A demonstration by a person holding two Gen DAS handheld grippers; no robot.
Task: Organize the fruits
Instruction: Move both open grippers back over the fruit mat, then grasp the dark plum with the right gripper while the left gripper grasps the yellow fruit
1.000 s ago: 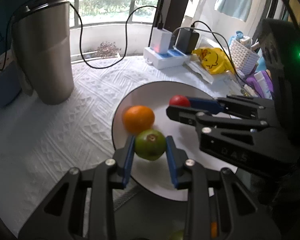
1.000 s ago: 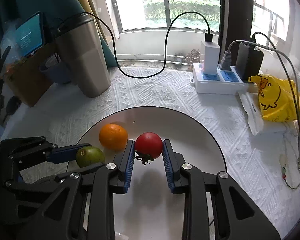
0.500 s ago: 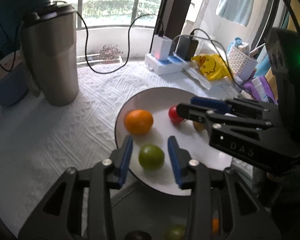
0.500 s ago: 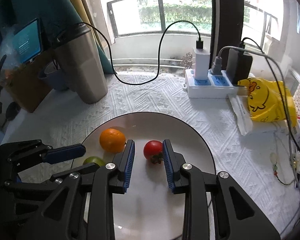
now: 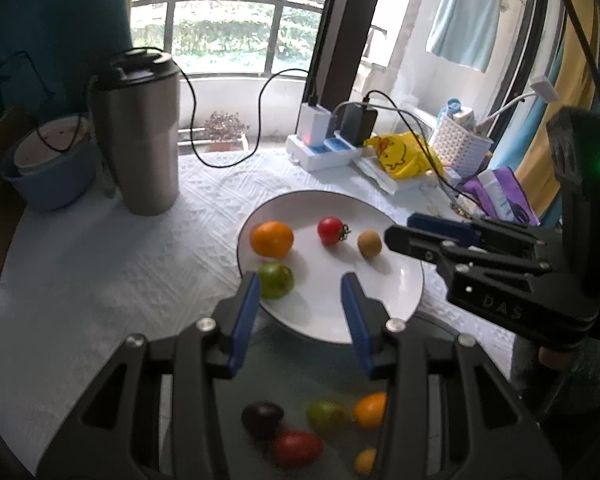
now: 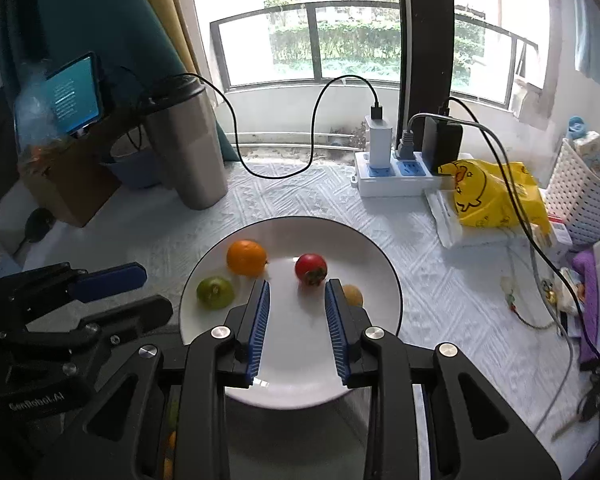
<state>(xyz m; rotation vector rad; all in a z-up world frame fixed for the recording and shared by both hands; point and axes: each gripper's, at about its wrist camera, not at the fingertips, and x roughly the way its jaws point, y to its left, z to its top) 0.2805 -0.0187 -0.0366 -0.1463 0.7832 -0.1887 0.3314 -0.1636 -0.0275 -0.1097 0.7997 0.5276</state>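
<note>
White cloth fills mid-frame; at its centre the plate [image 6: 384, 276] holds orange [image 6: 246, 258], lime [image 6: 215, 292], tomato [image 6: 310, 269], kiwi [image 5: 369, 243]. Left gripper [image 5: 300, 312] has just opened, empty; right gripper [image 6: 297, 322] narrow, empty.

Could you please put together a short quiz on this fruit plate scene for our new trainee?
1. How many fruits lie on the white plate?
2. True or false: the left gripper is holding the green fruit.
3. Which fruit lies nearest the steel tumbler: A the orange, B the tomato, C the kiwi?

Key: 1. four. 2. false, it lies free on the plate. 3. A.
</note>
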